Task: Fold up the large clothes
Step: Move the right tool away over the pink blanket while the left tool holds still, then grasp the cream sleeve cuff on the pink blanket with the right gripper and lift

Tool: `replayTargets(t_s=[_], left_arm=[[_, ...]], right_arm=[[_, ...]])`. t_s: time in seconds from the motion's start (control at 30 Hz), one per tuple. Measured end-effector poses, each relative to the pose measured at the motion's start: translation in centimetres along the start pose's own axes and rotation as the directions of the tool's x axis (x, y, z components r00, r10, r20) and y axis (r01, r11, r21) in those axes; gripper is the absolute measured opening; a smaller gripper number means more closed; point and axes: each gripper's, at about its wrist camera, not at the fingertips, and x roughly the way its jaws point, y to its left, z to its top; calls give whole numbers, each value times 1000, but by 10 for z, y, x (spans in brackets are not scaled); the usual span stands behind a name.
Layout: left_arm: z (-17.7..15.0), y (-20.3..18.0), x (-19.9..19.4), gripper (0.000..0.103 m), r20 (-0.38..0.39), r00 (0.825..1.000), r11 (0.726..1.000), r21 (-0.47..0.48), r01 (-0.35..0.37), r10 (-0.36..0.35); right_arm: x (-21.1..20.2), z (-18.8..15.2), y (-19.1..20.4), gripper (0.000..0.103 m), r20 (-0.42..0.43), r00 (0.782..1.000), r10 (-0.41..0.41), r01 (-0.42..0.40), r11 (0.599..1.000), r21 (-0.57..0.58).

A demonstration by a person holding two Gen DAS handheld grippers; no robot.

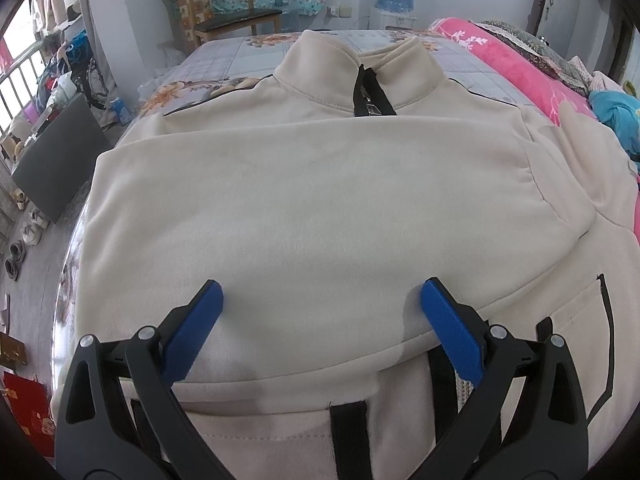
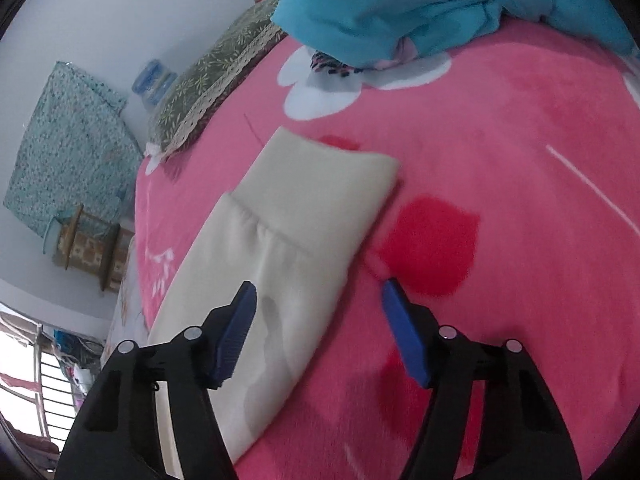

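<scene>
Blue pads of my left claw [image 1: 320, 304] stand wide apart above the folded sleeve of a cream zip-collar sweatshirt [image 1: 312, 208]; nothing sits between them and they grip nothing. That sleeve lies across the garment's chest, below the stand-up collar with its black zip [image 1: 370, 94]. The sweatshirt lies flat on a bed [image 1: 224, 60] covered with a floral sheet, its black-edged pocket [image 1: 606, 344] at the right of the left wrist view.

My right claw [image 2: 318, 300] is also open, its jaws apart and empty. The other sleeve's ribbed cuff [image 2: 320, 192] lies ahead of it on a pink blanket [image 2: 520, 240]; the left pad [image 2: 236, 336] hangs over the sleeve fabric. A blue quilt [image 2: 400, 4] is heaped beyond, well apart from the cuff.
</scene>
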Motion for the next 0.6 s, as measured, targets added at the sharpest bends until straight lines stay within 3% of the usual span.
replayTargets(t_s=[0.3,0.4,0.47,0.6], left_arm=[[1,-1,0,97,6,1000,1000,-7,-10,10],[1,0,1,97,6,1000,1000,-8,-10,10],[1,0,0,97,6,1000,1000,-7,-9,10],[1,0,0,97,6,1000,1000,-8,-9,9]], right_arm=[[15,16,18,49,87,989,-117,125,987,-103],[14,15,26,37,109,981,-159,173,975,-140],[10,14,32,21,125,978,-165,184,969,-165],[-8,7,46,14,158,974,-164,193,962,-193]])
